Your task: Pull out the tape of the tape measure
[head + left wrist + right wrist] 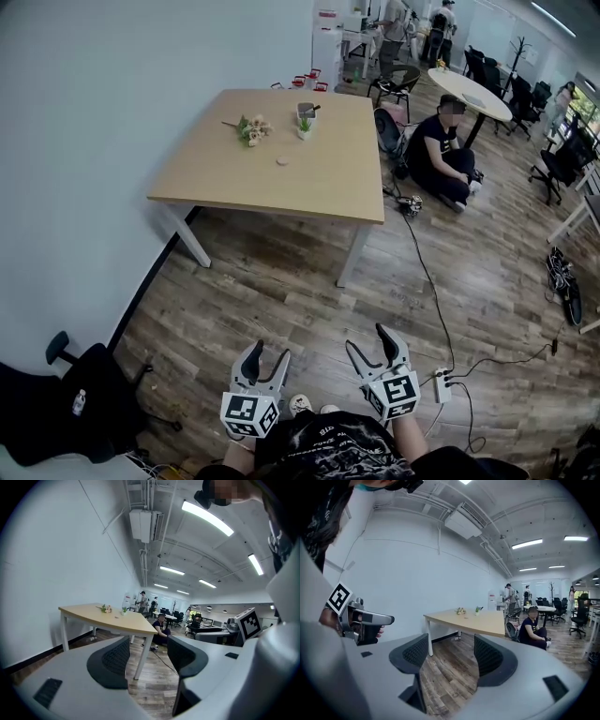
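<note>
1. Black office chair (58, 398), lower left by the wall: cut off by the picture edge, only part of the back and one armrest show.

2. Left gripper (267, 354): held low over the wooden floor (281, 281), pointing toward the surface. Jaws stand wide apart with nothing between them; only floor and a table leg show beyond. Its marker cube (248, 414) faces up. The hand behind it is hidden by the holder's dark shirt (328, 450).

3. Surface (328, 192): a pale wooden table against the wall, well apart from both grippers. On it:
 - a bunch of flowers (251, 128), lying down;
 - a small pale round object (282, 160), nearer the front edge than the flowers. This may be the tape measure, but it is too small to make out;
 - a small potted plant (306, 120), upright, right of the flowers;
 - red items (307, 82) at the far edge, half hidden.

4. Right gripper (367, 339): level with the left one, just beside it. Jaws wide apart and empty, floor showing through the gap.

5. Power strip (442, 385) on the floor, with a cable trailing off toward the table.

6. Person seated on the floor (441, 155), right of the surface.

7. Far right: a round table (469, 92) and office chairs, partly cut off.
</note>
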